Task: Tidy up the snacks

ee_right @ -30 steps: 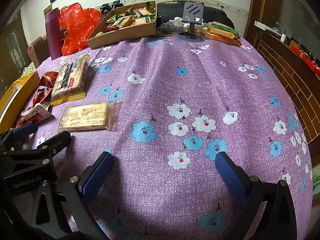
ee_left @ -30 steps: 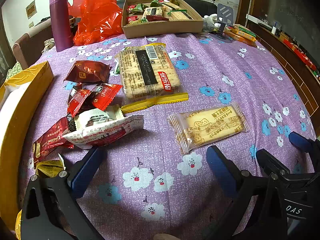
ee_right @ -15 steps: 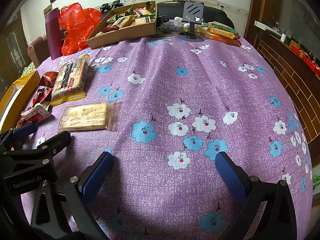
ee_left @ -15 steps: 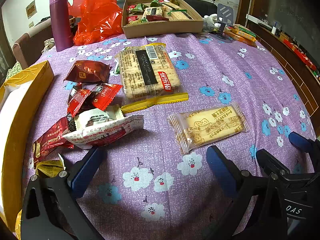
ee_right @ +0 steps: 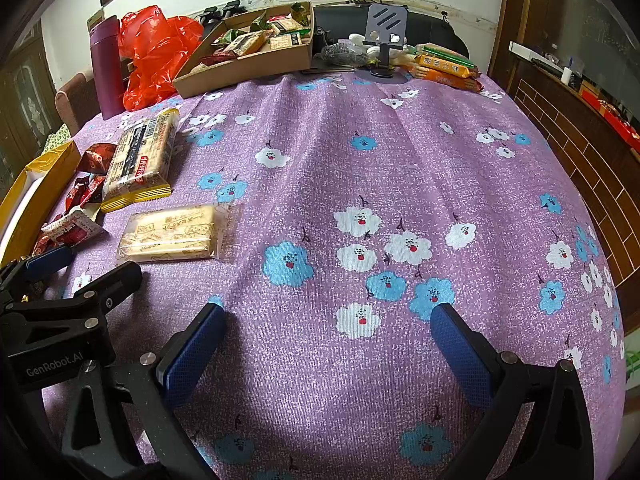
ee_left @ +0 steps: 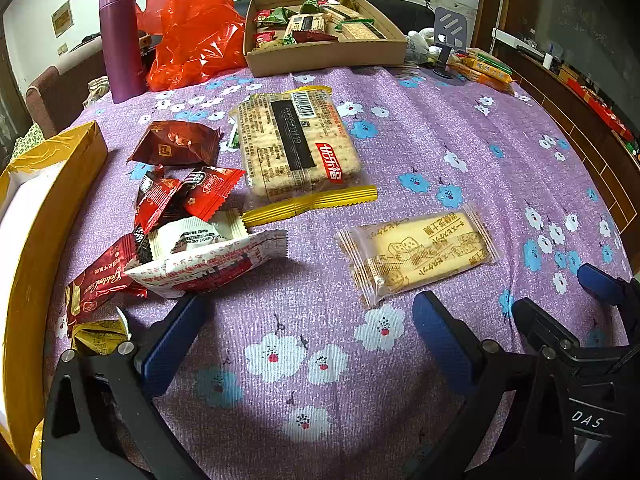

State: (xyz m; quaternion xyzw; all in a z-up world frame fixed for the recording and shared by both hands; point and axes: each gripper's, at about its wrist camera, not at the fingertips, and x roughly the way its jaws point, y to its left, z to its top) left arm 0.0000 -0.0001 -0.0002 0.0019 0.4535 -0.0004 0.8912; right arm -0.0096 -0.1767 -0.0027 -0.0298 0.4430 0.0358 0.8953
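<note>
The loose snacks lie on the near left part of the purple flowered tablecloth (ee_left: 400, 120), within easy reach of the left gripper (ee_left: 308, 316). Nearest to it is a clear biscuit pack (ee_left: 420, 256), flat on the cloth just ahead of the right-hand pad and apart from everything else, which probably makes it the easiest first pick. Farther back lies a large cracker pack (ee_left: 298, 148) with a yellow sealed edge. To the left sits a heap of small wrapped sweets (ee_left: 180, 216), red, brown and white, overlapping one another, so they would likely need picking one at a time.

Along the left edge stands an open yellow box (ee_left: 40, 216), just beside the heap; it looks like a likely place to put things. At the far side a cardboard tray (ee_left: 324, 56) already holds sorted snacks, beside a red plastic bag (ee_left: 188, 28) and a purple flask (ee_left: 120, 40).

Both grippers hang low over the cloth with their jaws spread wide and nothing between them. The right gripper (ee_right: 328, 328) faces only bare cloth, well right of the snacks, so the left one seems better placed to begin.
</note>
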